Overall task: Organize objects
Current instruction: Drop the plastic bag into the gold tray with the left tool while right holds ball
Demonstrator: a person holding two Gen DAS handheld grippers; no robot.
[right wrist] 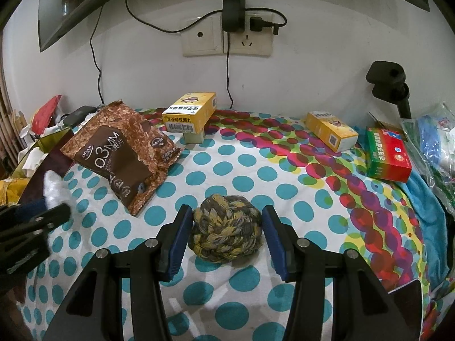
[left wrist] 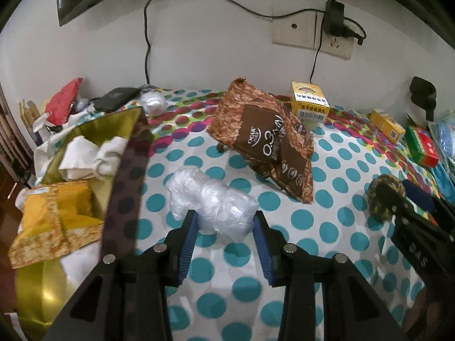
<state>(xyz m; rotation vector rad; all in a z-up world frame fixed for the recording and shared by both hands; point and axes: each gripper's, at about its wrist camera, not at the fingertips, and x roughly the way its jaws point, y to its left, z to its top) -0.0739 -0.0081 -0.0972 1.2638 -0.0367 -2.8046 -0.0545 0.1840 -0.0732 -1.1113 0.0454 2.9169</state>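
A crumpled clear plastic bag bundle (left wrist: 212, 204) sits between the blue pads of my left gripper (left wrist: 224, 218), and both pads press on its near end just over the polka-dot tablecloth (left wrist: 327, 170). A knotted rope ball (right wrist: 226, 234) in grey and yellow lies between the pads of my right gripper (right wrist: 227, 216), which is shut on it low over the cloth. The left wrist view shows that ball (left wrist: 384, 196) at the far right. In the right wrist view the plastic bundle (right wrist: 54, 187) appears at the far left.
A brown snack bag (left wrist: 264, 139) lies mid-table. To the left is a gold-lined container (left wrist: 93, 130) with white cloth and a yellow packet inside. Yellow boxes (right wrist: 189, 112) (right wrist: 331, 130) and a red-green box (right wrist: 388, 159) stand near the wall, under sockets with cables.
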